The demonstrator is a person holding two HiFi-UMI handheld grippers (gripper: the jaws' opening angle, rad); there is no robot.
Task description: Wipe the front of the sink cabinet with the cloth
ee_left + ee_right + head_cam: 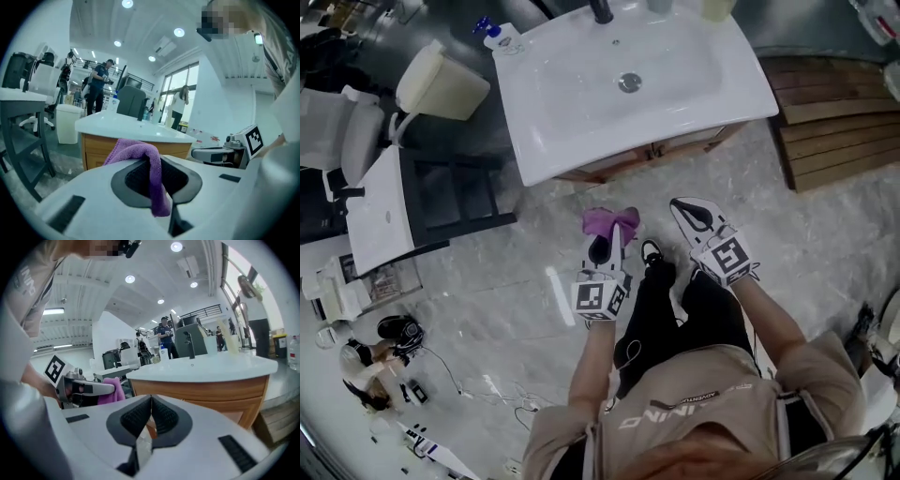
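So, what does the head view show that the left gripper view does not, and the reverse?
Only the head view: the sink's drain, the wooden pallet and the person's legs. Only the left gripper view: ceiling lights, and a close look at the left claw shut on the purple cloth. Both: that cloth, the white sink top and the right claw.

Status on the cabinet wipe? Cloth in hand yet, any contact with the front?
Done: the purple cloth is clamped in the jaws of the left gripper. In hand: that gripper holds it short of the wooden cabinet front, with floor showing between them in the head view. The right gripper is shut and empty. Left: the whole wipe; no contact yet.
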